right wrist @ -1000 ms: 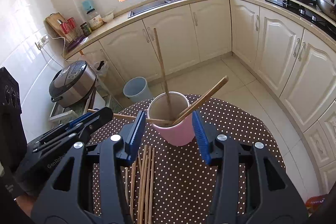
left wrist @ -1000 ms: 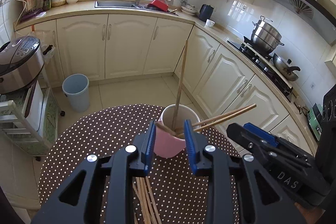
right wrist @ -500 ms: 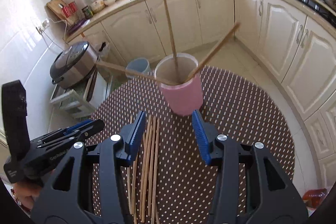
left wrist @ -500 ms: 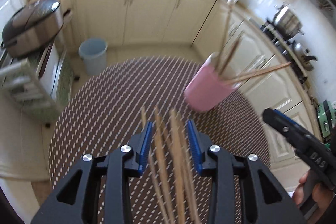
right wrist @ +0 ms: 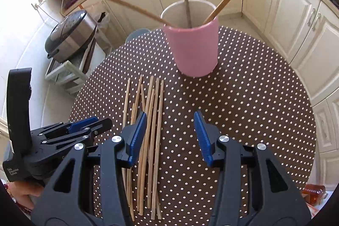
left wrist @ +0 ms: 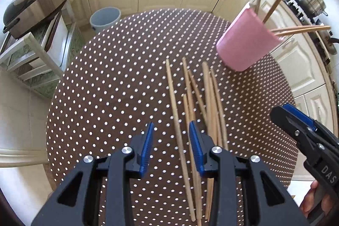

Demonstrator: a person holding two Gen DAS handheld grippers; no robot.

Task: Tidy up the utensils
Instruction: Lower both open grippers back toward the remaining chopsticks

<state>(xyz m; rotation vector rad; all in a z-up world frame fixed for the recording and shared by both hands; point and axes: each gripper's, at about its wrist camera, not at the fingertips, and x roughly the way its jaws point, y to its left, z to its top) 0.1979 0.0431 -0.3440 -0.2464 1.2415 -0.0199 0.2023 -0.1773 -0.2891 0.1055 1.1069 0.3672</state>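
Several chopsticks (right wrist: pixel 148 132) are lying loose in a rough bundle on the dotted tablecloth (right wrist: pixel 254 111), just in front of the pink cup (right wrist: pixel 193 48), in which a few sticks are already being held upright or leaning. Compared with a second ago, both grippers are being aimed more steeply downward, away from the cup and onto the loose bundle. The left gripper (left wrist: pixel 171 147) is being lowered over the bundle's leftmost stick; its jaws have just been opening a little, and one stick is now seen passing between the blue pads, though no pad is pressing on it. The right gripper (right wrist: pixel 170 137) is being kept partly open and empty; its left pad is overlapping the bundle's edge in view, while most of the gap is showing only bare cloth. The shift is suggesting that a fresh pick-up is being prepared, probably by the left gripper. Most of the sorting is still waiting to be done, since far more sticks are lying on the cloth than are standing in the cup.
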